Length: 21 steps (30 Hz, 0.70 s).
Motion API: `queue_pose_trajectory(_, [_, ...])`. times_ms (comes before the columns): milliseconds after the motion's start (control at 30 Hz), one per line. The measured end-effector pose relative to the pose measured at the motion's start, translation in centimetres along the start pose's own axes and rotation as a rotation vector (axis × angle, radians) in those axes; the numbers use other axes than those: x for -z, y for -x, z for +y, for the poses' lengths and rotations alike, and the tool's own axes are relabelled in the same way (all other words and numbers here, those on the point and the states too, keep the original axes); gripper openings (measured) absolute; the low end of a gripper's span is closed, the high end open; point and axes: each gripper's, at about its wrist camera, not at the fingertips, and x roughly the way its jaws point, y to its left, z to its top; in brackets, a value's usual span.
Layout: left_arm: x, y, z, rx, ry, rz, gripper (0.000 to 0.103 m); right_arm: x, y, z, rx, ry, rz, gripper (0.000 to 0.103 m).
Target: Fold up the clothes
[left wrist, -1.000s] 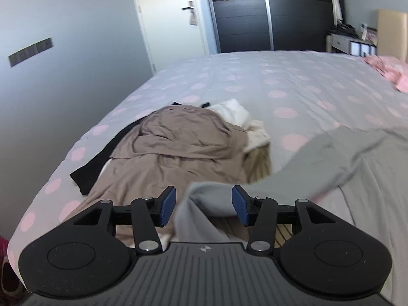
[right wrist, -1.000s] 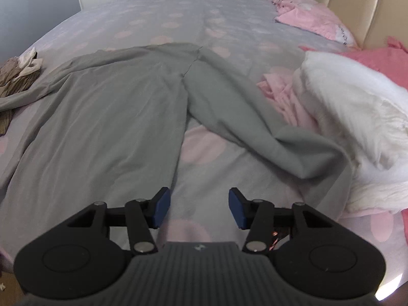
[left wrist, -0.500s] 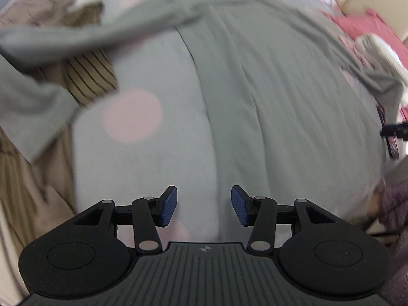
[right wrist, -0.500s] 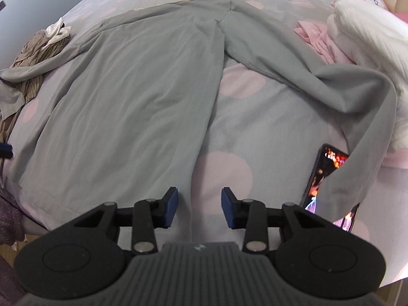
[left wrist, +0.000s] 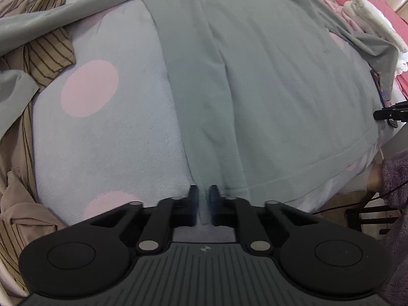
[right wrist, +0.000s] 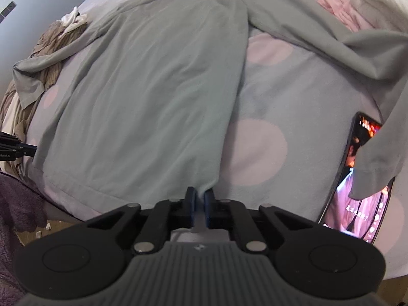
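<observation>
A grey long-sleeved shirt (left wrist: 255,81) (right wrist: 153,89) lies spread flat on the bed, its hem at the near edge. My left gripper (left wrist: 203,199) is shut on the shirt's bottom left corner. At the bottom right corner, cloth shows between the blue pads of my right gripper (right wrist: 200,204), which is shut on the hem. One sleeve (right wrist: 331,38) runs off to the right and drapes over a phone. The other sleeve (left wrist: 63,12) stretches left across a pile of clothes.
A lit phone (right wrist: 357,178) lies on the dotted bedcover (left wrist: 102,127), partly under the sleeve cuff. Brown and striped clothes (left wrist: 46,51) are heaped at the left. Pink and white laundry (left wrist: 369,12) sits at the right. A purple fleece sleeve (left wrist: 395,178) is beside the bed edge.
Both grippers came down to the shirt's hem and shut on its two bottom corners; half a second ago both were open above the cloth.
</observation>
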Motion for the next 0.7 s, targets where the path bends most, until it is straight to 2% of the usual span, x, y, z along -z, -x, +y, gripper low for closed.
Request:
queue_pose_trajectory(267, [-0.2, 6.2, 1.1, 0.043, 0.049, -0.110, 0.001, -2.2, 5.9, 0.7, -0.037, -0.058, -0.081, 0.004])
queue_pose_trajectory(400, [-0.1, 9.9, 1.5, 0.061, 0.079, -0.170, 0.001, -2.8, 9.5, 2.0, -0.018, -0.035, -0.109, 0.004])
queue_pose_trajectory(533, [0.0, 13.7, 1.8, 0.080, 0.109, -0.231, 0.001, -1.8, 12.1, 3.2, 0.004, 0.007, -0.103, 0.004])
queue_pose_trajectory(700, [1.8, 14.9, 0.3, 0.102, 0.066, -0.159, 0.001, 1.0, 12.9, 3.9, 0.015, 0.035, -0.027, 0.004])
